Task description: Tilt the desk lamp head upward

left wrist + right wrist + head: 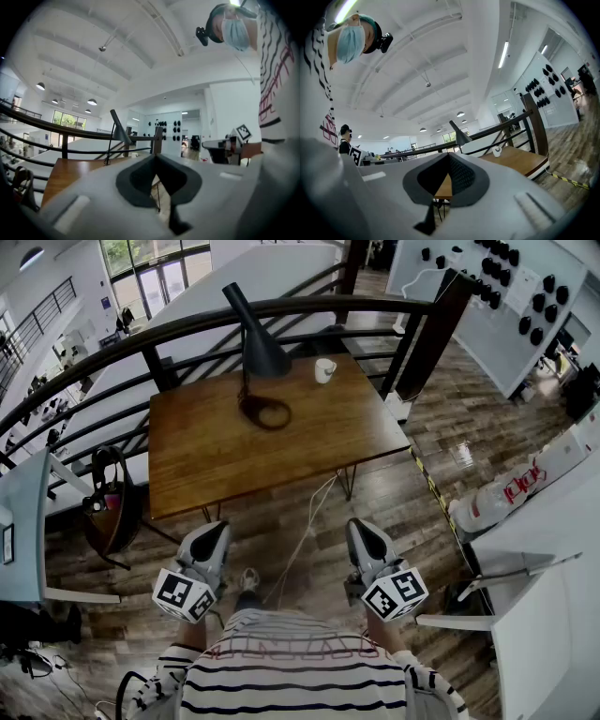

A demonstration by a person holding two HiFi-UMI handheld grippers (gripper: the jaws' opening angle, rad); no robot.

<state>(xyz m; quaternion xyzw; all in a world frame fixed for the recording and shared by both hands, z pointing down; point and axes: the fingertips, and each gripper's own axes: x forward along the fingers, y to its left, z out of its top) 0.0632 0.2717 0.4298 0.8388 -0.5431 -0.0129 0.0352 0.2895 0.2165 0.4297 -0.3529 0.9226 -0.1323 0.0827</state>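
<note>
Desk lamp is standing on the wooden table, well apart from both tools. Left gripper and right gripper are resting pressed together, empty. Cone head (likely light, smooth, stiff-hinged) is probably best gripped near its rim

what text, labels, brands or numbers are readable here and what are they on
No text is readable.
Red print on the striped shirt: too blurred to read.
Red marking on the white cylinder: too blurred to read.
Left marker cube and right marker cube: black-and-white patterns, no letters.
</note>
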